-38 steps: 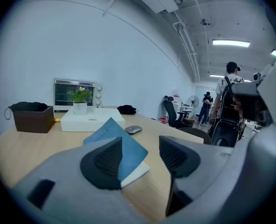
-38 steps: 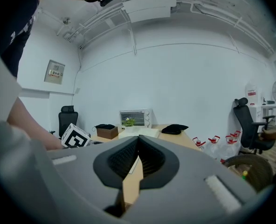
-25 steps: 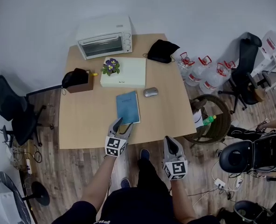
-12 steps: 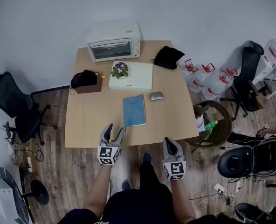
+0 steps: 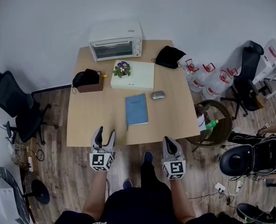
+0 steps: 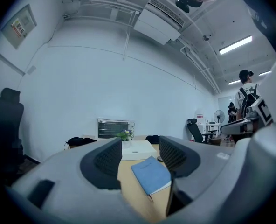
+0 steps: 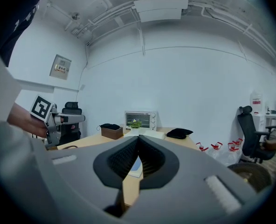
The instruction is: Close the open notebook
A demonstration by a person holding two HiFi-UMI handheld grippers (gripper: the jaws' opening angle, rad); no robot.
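The blue notebook (image 5: 136, 109) lies closed and flat on the wooden table (image 5: 91, 120), a little right of its middle. My left gripper (image 5: 105, 134) is open and empty at the table's near edge, well left of and short of the notebook. In the left gripper view the notebook (image 6: 151, 175) shows between the spread jaws of that gripper (image 6: 140, 155). Beyond the table's near edge, below the notebook's right side, my right gripper (image 5: 169, 142) is shut on nothing. In the right gripper view a strip of the notebook (image 7: 134, 168) shows below the meeting tips of that gripper (image 7: 138, 141).
At the table's back stand a toaster oven (image 5: 116, 42), a white box (image 5: 140, 77) with a small flowering plant (image 5: 123, 68), a black cloth (image 5: 169, 56) and a brown box (image 5: 87, 82). A mouse (image 5: 158, 95) lies right of the notebook. Office chairs (image 5: 12, 108) and water bottles (image 5: 208, 78) flank the table.
My left gripper has drawn back from the notebook's near left corner to the table's near edge, further left. The right gripper has barely moved. The notebook stays closed.
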